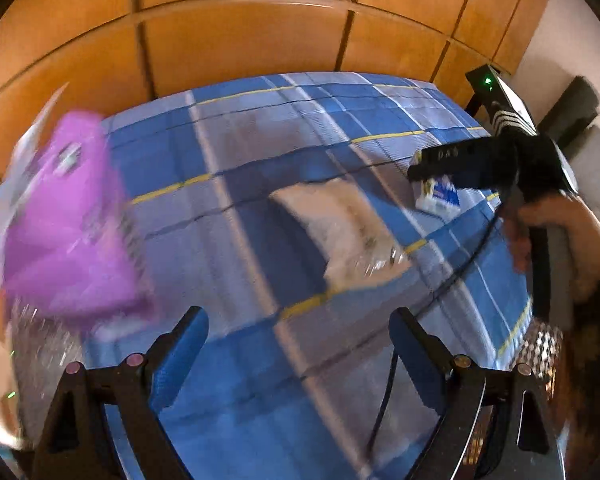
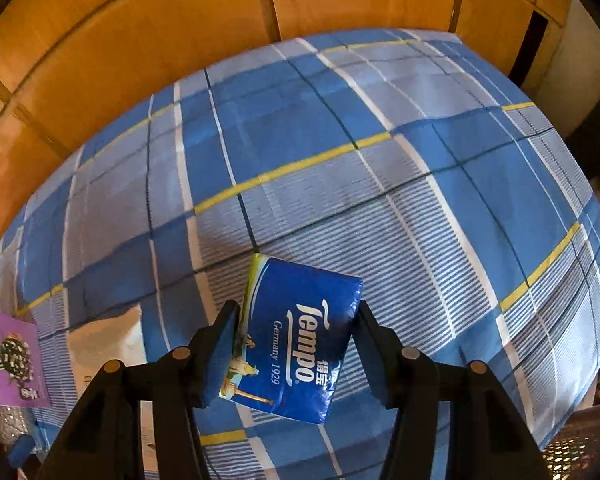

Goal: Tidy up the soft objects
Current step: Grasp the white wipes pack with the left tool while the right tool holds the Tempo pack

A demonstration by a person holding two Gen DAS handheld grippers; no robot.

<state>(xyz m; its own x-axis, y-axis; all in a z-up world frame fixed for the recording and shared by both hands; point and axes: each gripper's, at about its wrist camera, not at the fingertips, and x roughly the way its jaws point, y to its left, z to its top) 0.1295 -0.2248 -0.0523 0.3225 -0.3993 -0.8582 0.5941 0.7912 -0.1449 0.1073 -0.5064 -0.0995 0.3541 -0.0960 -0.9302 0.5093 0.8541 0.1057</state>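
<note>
Item: blue tissue pack [image 2: 296,344], soft, wrapper printed "Tempo". It is sitting between the two fingers of the right tongs [image 2: 292,354], which are clenching on it from either side; the pack is tilting, its long axis running diagonally from the tongs' near left toward the far right. Whether it is touching the plaid bed cover [image 2: 340,184] or riding just above it cannot be told.

Item: left tongs [image 1: 298,354]. Fingers are standing wide apart and released, gripping nothing, hovering over the near edge of the bed cover.

Item: pale plastic-wrapped packet [image 1: 340,232], blurred. It is lying on the bed cover straight ahead of the left tongs, long axis slanting away to the near right, between the purple pack and the blue tissue pack. The left tongs are the nearer pair, and free.

Item: purple pack [image 1: 72,220], heavily blurred, to the left of the pale packet at the bed's left edge.

Judgement: the pale packet's slant is probably calling for a turn of the left tongs before closing across its short side.
</note>
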